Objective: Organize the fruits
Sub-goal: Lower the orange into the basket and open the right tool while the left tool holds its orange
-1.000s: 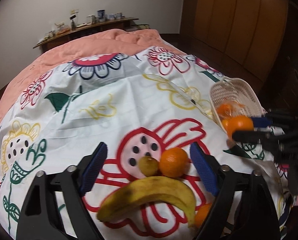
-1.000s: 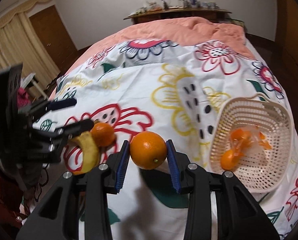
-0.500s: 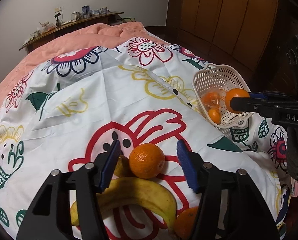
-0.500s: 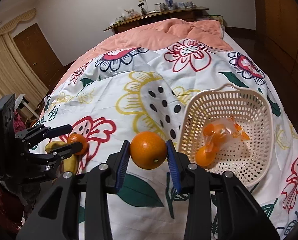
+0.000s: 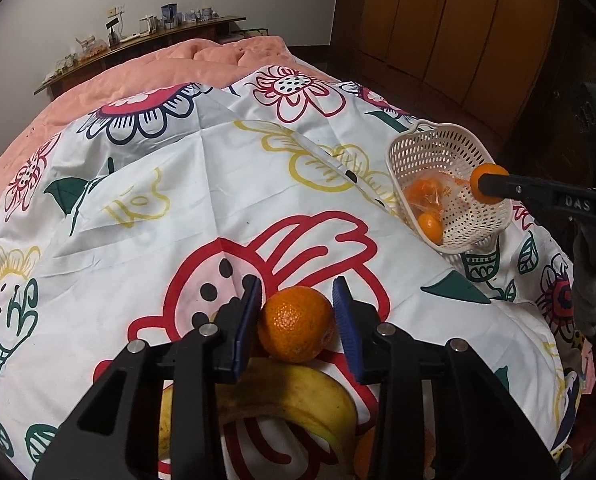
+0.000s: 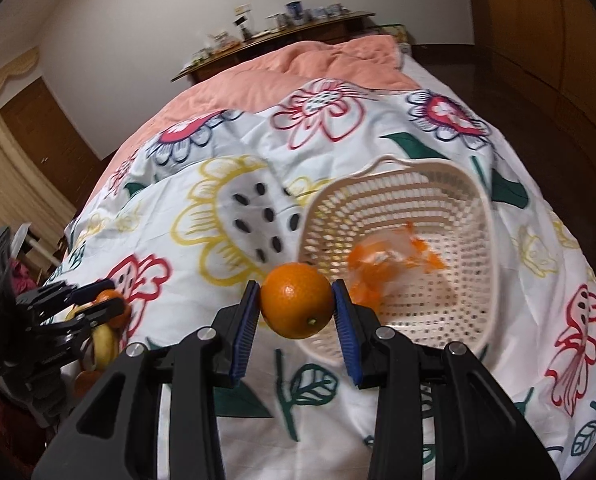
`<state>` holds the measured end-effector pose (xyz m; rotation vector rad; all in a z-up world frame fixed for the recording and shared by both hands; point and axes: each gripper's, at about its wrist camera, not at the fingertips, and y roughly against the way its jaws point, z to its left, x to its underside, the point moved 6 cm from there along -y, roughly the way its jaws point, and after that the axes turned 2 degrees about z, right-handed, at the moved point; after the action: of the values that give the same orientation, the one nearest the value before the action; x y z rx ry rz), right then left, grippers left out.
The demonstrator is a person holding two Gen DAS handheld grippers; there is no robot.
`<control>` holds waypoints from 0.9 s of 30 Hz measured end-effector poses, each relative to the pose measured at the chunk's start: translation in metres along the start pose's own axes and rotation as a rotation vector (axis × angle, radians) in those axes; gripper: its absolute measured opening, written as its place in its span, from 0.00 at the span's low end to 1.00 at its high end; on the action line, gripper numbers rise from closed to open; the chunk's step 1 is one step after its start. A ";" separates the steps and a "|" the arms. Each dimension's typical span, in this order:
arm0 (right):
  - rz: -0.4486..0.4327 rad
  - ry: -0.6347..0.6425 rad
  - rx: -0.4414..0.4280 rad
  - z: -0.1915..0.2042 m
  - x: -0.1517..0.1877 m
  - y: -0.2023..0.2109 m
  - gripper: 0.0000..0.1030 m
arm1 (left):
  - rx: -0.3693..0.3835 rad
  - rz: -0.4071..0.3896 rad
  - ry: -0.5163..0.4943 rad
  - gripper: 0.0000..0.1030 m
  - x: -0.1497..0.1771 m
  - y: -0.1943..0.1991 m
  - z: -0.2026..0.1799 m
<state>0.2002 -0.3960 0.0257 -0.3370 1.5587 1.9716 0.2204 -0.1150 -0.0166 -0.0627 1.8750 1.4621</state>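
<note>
Spread over a bed with a peach quilt [image 5: 145,80], the flower-printed sheet [image 5: 201,184] serves as the work surface, and every place below is given from the cream basket [image 6: 398,264] lying on it. That basket already holds a clear bag of small oranges [image 5: 428,196], and it sits tilted on soft bedding, so a fruit let go onto its near rim could tip it or roll off toward the bed's edge. The right gripper [image 6: 295,306] hovers just at the basket's near rim, its blue pads pressed on a round orange [image 6: 296,305]; released there and not over the middle, the fruit may bounce out. Well away from the basket, the left gripper [image 5: 297,322] is closing its jaws around a second orange [image 5: 295,329], which lies between the pads, one pad touching and the other a sliver off. A banana [image 5: 293,400] lies touching this orange on the side away from the basket, so a lift may drag or nudge it, and a pinch on such a round skin could slip. Only the letters "DAS" [image 5: 574,203] can be read, on the right gripper's arm beside the basket.
</note>
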 end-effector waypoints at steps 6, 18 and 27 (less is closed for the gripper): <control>-0.024 -0.062 0.051 -0.030 -0.005 0.004 0.36 | -0.004 -0.010 -0.023 0.35 0.001 0.004 -0.005; -0.042 -0.102 0.195 -0.070 -0.005 -0.005 0.36 | -0.011 0.015 -0.029 0.38 0.005 -0.002 0.000; -0.072 -0.124 0.232 -0.082 -0.007 -0.003 0.37 | -0.023 0.008 -0.042 0.38 0.006 0.000 -0.001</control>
<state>0.1949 -0.4749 0.0041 -0.1706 1.6504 1.7022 0.2159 -0.1140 -0.0200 -0.0349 1.8272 1.4795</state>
